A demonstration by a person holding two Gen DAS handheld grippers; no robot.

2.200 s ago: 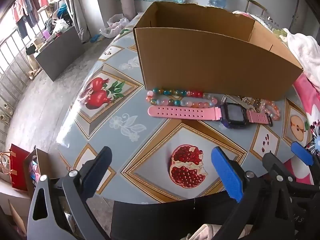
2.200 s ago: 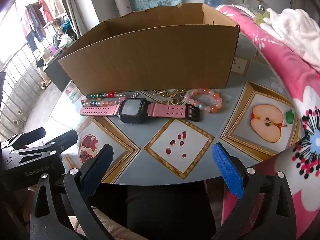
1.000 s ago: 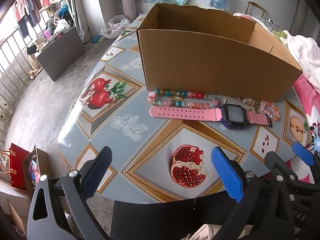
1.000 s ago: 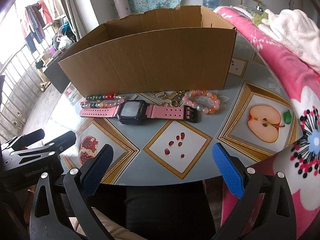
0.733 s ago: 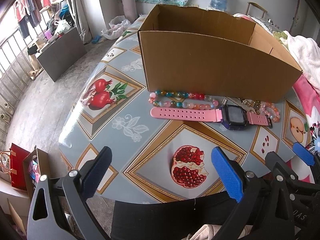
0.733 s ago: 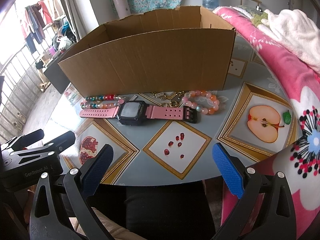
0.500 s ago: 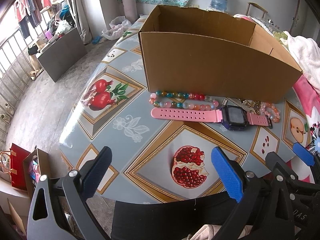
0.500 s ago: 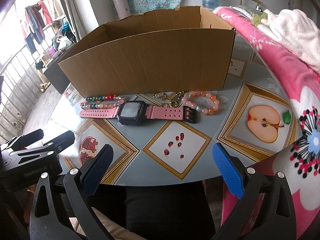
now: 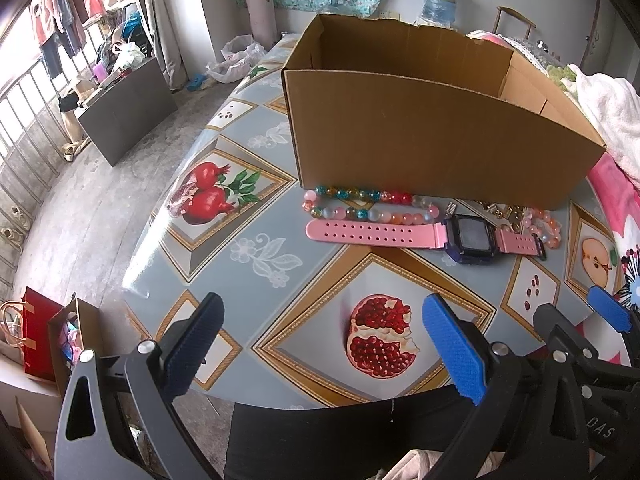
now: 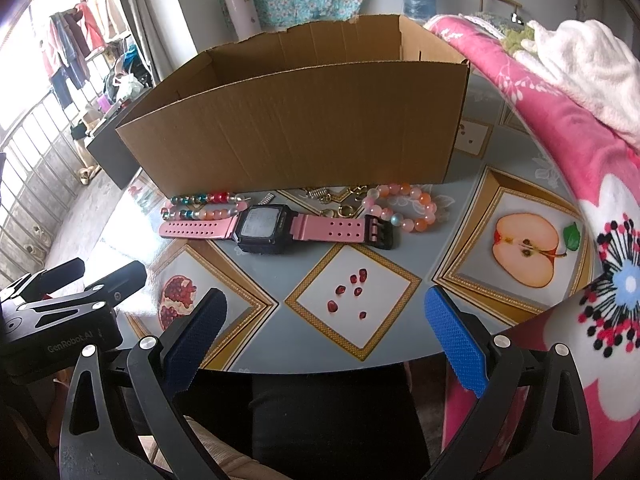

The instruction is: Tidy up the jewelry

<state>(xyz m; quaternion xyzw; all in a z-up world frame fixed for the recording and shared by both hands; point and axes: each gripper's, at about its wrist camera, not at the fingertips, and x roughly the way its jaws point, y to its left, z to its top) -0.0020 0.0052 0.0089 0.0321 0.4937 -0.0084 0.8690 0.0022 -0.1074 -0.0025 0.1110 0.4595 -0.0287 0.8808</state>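
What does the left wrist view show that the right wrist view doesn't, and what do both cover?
Only the left wrist view: the whole-pomegranate print and the red bag on the floor. Only the right wrist view: the full halved-apple print and the strap buckle. Both: cardboard box, pink watch, multicolour bead strand, peach bracelet, both grippers open.

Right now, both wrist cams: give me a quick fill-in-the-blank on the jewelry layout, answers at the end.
1. The watch has a strap coloured ____.
2. All the jewelry lies on the table in front of the ____ box, none inside a gripper.
3. The multicolour bead bracelet lies between the watch strap and the ____.
4. The left gripper and right gripper both have their jaws ____.

Answers: pink; cardboard; box; open
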